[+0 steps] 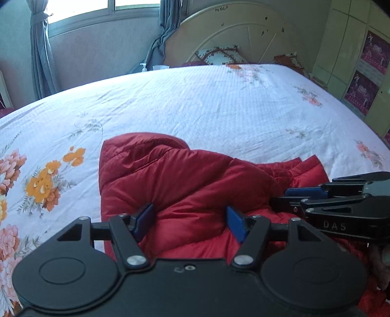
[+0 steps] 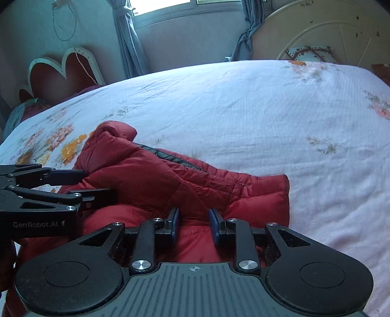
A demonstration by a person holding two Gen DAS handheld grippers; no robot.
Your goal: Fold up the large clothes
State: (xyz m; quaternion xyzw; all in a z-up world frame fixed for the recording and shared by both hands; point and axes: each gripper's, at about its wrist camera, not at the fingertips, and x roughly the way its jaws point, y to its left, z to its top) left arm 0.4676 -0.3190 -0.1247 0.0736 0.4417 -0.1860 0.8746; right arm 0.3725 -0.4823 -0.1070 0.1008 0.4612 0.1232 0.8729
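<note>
We see a red puffer jacket (image 1: 185,185) lying bunched on the near part of a bed (image 1: 195,102) covered with a white, flower-printed sheet; it sits toward the near edge, with most of the sheet beyond it bare. In the left wrist view the left claw (image 1: 191,223) hangs over the jacket with its blue pads (image 1: 234,223) spread wide; red fabric bulges up in the gap between them, but we cannot make out either pad pressing into it, so we read this claw as spread over the cloth and not pinching. The right claw (image 1: 290,197) shows at the right edge of that same view, side-on, its tips lying against the rumpled red fabric. In the right wrist view the right claw (image 2: 193,225) stands with its blue pads (image 2: 214,226) narrowly apart, a strip of red quilted fabric showing in the gap; whether the pads bite the cloth or merely stand above it we cannot tell. There the left claw (image 2: 97,185) reaches in from the left edge, its tips touching the jacket's folded side. A dark lining strip (image 2: 168,154) runs along the jacket's far edge, and one padded end (image 2: 114,130) pokes up toward the orange flowers on the sheet. Beyond the bed stand a cream headboard (image 1: 234,31) with a patterned pillow (image 1: 219,54) against it, grey-blue curtains (image 1: 40,48) beside a bright window (image 1: 97,9), and, in the right view, a heart-shaped frame (image 2: 63,75) leaning at the wall.
</note>
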